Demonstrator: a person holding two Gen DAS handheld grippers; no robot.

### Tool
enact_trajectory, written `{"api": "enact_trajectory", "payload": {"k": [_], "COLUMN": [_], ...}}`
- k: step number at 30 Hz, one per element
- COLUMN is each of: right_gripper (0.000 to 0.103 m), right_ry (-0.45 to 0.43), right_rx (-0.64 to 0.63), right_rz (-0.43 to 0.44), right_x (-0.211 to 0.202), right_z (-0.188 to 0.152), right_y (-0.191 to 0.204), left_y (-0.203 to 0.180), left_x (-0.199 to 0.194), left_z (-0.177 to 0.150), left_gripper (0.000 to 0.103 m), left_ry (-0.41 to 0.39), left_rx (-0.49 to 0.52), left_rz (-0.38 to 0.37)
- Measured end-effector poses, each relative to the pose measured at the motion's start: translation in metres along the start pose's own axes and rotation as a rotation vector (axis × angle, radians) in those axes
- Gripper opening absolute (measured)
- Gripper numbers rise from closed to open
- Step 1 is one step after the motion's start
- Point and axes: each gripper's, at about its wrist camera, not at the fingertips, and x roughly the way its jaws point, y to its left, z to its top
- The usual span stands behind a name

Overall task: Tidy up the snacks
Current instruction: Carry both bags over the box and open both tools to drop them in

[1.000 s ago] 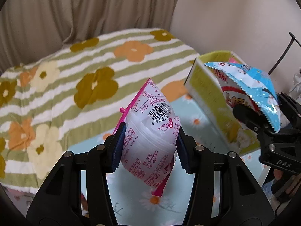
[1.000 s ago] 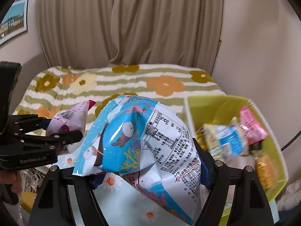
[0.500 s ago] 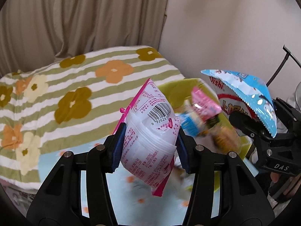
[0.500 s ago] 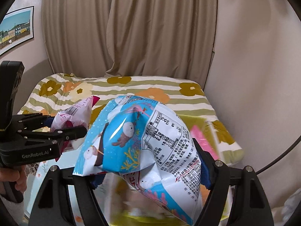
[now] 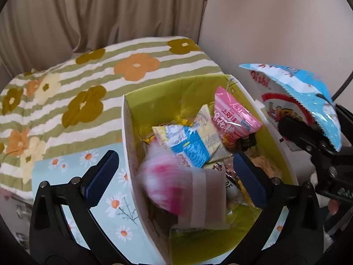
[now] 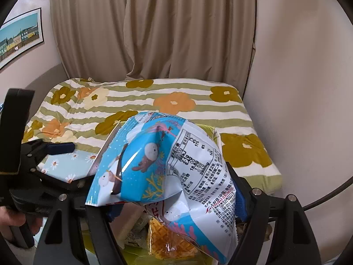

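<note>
Snacks fill the green box, seen whole only from the left wrist: a pink bag and a blue-yellow pack lie inside. The left gripper is opening, jaws wide; a blurred pink-white bag sits between them over the box, free of both pads. The right gripper pinches a blue bag; its back, with a nutrition table reading "280mg", shows in the right view, while the left view shows "Oishi" on its front. The box rests on a daisy cloth.
</note>
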Motion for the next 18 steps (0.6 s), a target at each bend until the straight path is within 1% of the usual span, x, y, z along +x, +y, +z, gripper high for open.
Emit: {"api": "enact_trajectory", "payload": {"k": [3, 7, 12, 14, 16, 17, 18], "right_gripper": [0.074, 0.074, 0.075, 0.076, 0.081, 0.088, 0.098], "right_ry": [0.013, 0.034, 0.064, 0.085, 0.105, 0.125, 0.15], "right_rx": [-0.002, -0.002, -0.007, -0.015, -0.011, -0.01, -0.009], "right_rz": [0.002, 0.006, 0.008, 0.009, 0.011, 0.015, 0.021], "right_x": [0.002, 0.005, 0.017, 0.028, 0.042, 0.05, 0.057], "right_z": [-0.006, -0.01, -0.005, -0.003, -0.002, -0.003, -0.004], "right_y": [-0.002, -0.007, -0.011, -0.012, -0.015, -0.018, -0.02], "left_y": [0.006, 0.006, 0.012, 0.013, 0.014, 0.014, 0.016], "left_x": [-0.002, -0.011, -0.015, -0.014, -0.013, -0.012, -0.012], "left_z": [-0.005, -0.012, -0.019, -0.022, -0.026, -0.029, -0.032], "left_gripper": [0.103, 0.103, 0.103, 0.103, 0.103, 0.103, 0.103], "left_ry": [0.012, 0.007, 0.003, 0.012, 0.021, 0.024, 0.027], "left_rx": [-0.002, 0.004, -0.018, -0.019, -0.021, -0.028, -0.04], "left_rz": [0.011, 0.048, 0.058, 0.075, 0.086, 0.088, 0.09]}}
